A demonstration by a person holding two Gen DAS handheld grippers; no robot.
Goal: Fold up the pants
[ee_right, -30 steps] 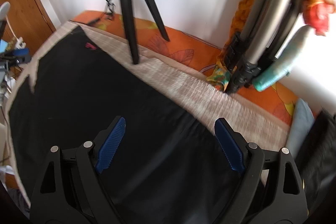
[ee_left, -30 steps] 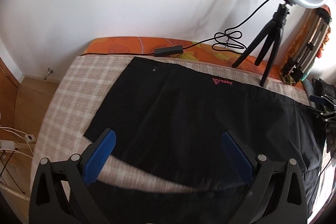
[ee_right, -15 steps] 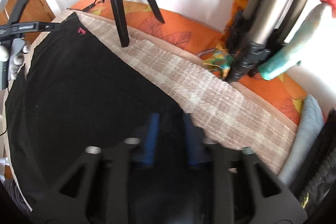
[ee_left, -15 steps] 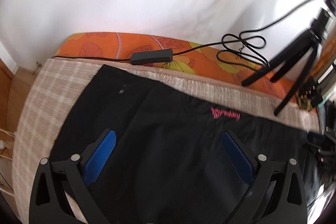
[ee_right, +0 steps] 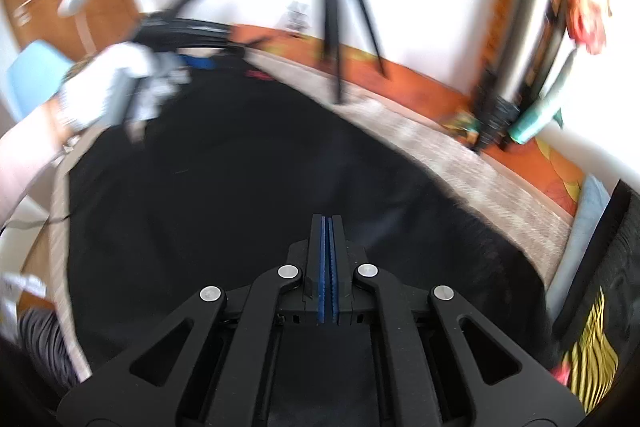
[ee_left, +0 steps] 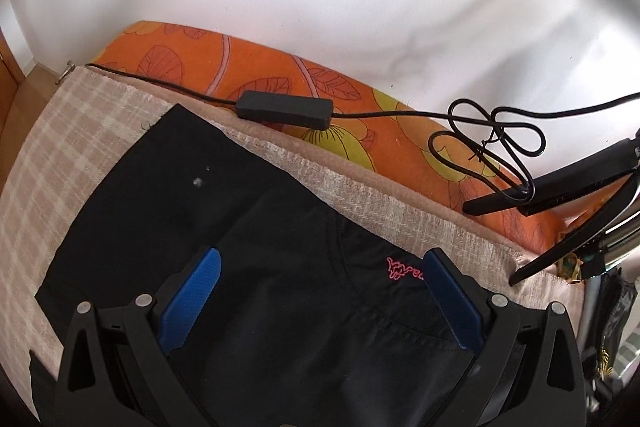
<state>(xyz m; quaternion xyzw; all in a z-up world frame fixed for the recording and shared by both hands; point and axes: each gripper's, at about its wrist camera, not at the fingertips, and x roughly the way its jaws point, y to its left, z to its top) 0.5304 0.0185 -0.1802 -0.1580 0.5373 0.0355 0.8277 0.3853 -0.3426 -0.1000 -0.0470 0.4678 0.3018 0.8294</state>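
Early days on this one, I reckon. The pants (ee_left: 256, 251) are spread flat on the checked blanket (ee_left: 80, 147), filling the lower middle of my left view, waistband end up around 10 o'clock, pink logo at 4. No finished fold that I can see.

My left gripper (ee_left: 318, 301) hangs over them with its jaws wide, nothing between them. My right gripper (ee_right: 328, 267) has its pads pressed together; can't tell whether it's pinching fabric, too blurry and dark there.

Containers: none in sight, just a tripod (ee_right: 340, 27) at 12.
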